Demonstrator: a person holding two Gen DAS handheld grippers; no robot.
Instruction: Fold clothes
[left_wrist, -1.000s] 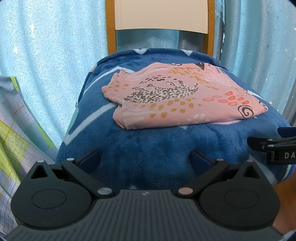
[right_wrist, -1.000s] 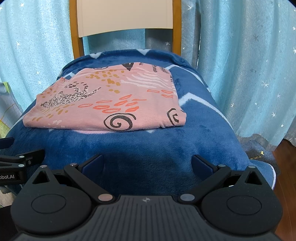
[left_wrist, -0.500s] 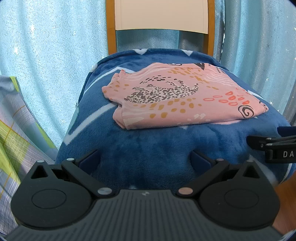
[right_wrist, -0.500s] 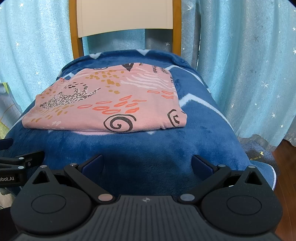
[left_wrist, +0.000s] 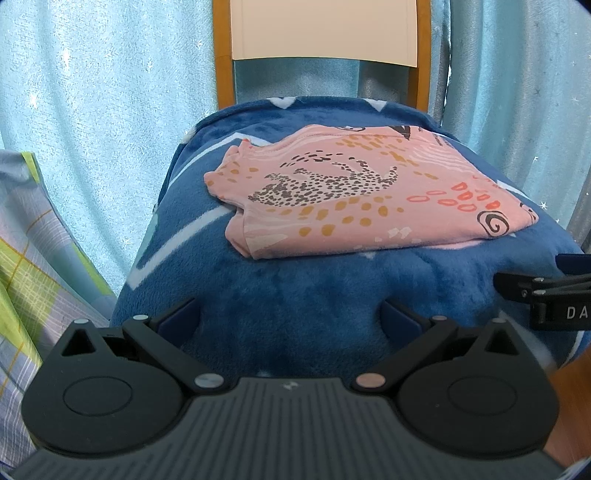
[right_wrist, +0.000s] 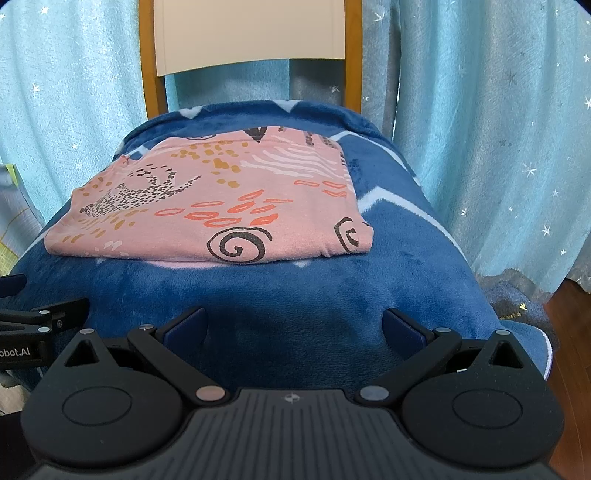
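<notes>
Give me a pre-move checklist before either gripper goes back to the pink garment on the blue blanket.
1. Left gripper empty, jaws spread: ok.
2. Right gripper empty, jaws spread: ok.
3. Both grippers clear of the pink garment, bare blue blanket between: ok.
4. Garment lies flat as a folded rectangle, near edge straight: ok.
5. Edges aligned: not ok, a paler layer peeks out under the near edge and the left corner is bunched.
6. Garment wholly on the blanket, nothing hanging over the chair seat: ok.
7. Whether another fold is needed: cannot tell.
</notes>
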